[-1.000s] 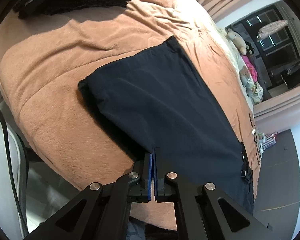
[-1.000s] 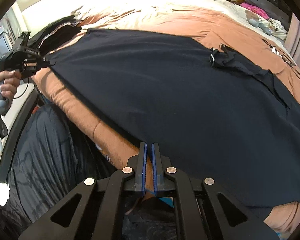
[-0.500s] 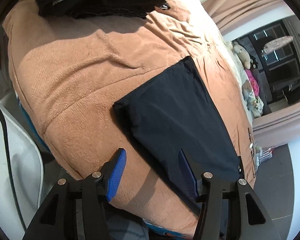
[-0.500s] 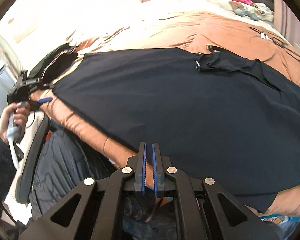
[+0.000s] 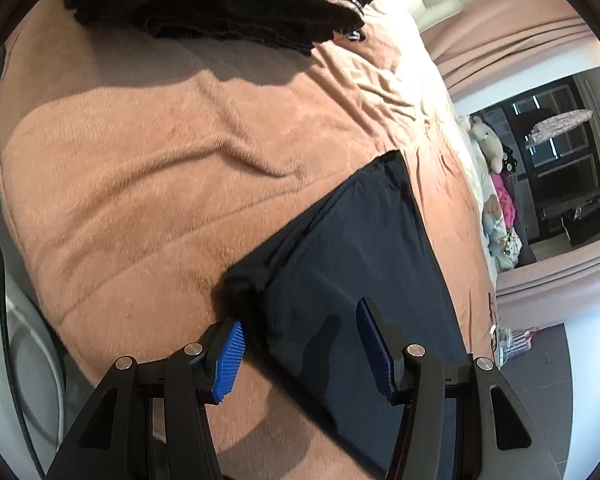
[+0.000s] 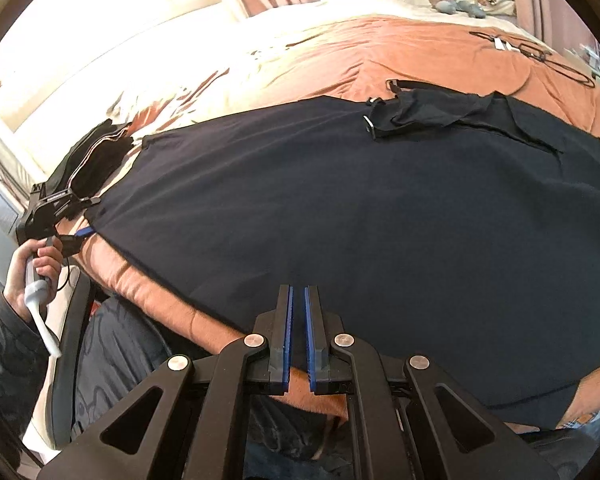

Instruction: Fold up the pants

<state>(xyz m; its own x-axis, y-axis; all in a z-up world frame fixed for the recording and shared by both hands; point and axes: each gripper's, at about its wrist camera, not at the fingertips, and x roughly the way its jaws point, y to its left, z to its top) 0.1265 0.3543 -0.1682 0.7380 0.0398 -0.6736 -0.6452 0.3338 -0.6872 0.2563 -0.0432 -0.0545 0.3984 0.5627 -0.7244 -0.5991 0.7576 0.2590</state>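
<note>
Left wrist view first: the left gripper [image 5: 300,350] is seen with its blue-padded jaws spread wide, nothing clamped. The leg-end corner of the dark pants [image 5: 352,272] sits right between the fingers, one pad just outside the hem corner, the other over the fabric; actual contact can't be made out. The pants are laid flat on a peach blanket [image 5: 148,184] that covers the bed. A pile of dark folded clothes [image 5: 220,4] is stacked on the blanket well beyond the pants. Plush toys [image 5: 490,144] are lined up at the bed's far edge, past the pants.

Right wrist view: the right gripper [image 6: 299,330] is held low at the near edge of the pants [image 6: 340,216], pads drawn almost together with a slim gap; whether cloth is pinched there can't be told. The waist end with a buckled strap [image 6: 374,124] is seen up right on the pants. Off at the pants' left end, the left gripper [image 6: 76,220] is gripped by a hand [image 6: 34,268] on its handle.
</note>
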